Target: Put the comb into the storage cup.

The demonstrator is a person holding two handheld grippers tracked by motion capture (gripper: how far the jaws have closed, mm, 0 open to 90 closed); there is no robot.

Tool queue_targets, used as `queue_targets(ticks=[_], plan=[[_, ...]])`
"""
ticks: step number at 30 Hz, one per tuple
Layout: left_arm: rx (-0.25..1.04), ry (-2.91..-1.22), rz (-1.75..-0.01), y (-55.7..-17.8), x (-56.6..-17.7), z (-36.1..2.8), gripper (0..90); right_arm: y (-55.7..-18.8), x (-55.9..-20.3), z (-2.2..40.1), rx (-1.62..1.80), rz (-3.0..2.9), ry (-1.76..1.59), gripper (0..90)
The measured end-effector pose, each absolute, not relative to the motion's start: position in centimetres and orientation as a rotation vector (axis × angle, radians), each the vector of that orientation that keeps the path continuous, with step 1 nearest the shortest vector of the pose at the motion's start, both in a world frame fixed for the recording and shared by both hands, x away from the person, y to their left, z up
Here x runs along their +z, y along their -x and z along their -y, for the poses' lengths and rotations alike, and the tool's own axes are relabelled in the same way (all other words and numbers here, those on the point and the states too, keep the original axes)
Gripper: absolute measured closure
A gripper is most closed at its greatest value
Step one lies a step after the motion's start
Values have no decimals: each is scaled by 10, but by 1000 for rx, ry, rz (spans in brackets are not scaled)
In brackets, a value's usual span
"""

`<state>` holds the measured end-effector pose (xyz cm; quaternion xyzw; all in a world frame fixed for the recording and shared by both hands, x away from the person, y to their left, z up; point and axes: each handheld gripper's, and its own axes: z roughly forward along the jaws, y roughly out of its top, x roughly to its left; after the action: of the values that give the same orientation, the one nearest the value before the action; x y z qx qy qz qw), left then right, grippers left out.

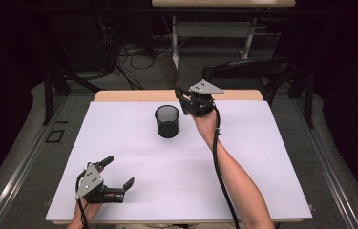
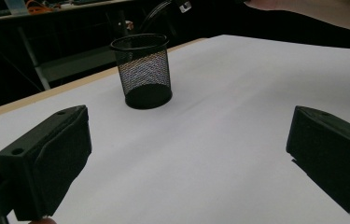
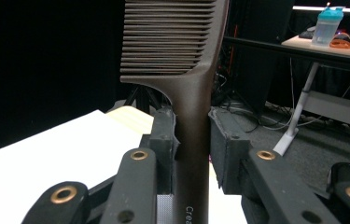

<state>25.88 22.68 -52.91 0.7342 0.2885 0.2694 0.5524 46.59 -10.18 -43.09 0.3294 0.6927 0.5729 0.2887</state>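
A white sheet [image 1: 176, 171] covers the light wooden tabletop [image 1: 133, 96], whose far edge shows bare. Beyond it, on the grey floor, lie tangled black cables [image 1: 129, 57] beside a white-legged desk [image 1: 215, 29]. A translucent teal bottle with a blue lid [image 3: 327, 24] stands on that desk near an orange cord [image 3: 345, 44].

- Dark brown plastic comb [image 3: 189, 93]: standing upright, teeth at the top, handle clamped between the right gripper [image 3: 192, 140] pads, up above the table's far edge.
- Black wire-mesh pen cup [image 1: 167, 121]: upright, open-topped, on the white table top near the middle of its far edge.
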Motion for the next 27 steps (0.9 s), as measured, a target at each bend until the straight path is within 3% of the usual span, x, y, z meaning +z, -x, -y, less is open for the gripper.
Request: queue_targets(ticks=[27], plan=[[638,-1738,-681,-259,-529,-227,1,-468,-433,82,1574,-1793,-856,723]])
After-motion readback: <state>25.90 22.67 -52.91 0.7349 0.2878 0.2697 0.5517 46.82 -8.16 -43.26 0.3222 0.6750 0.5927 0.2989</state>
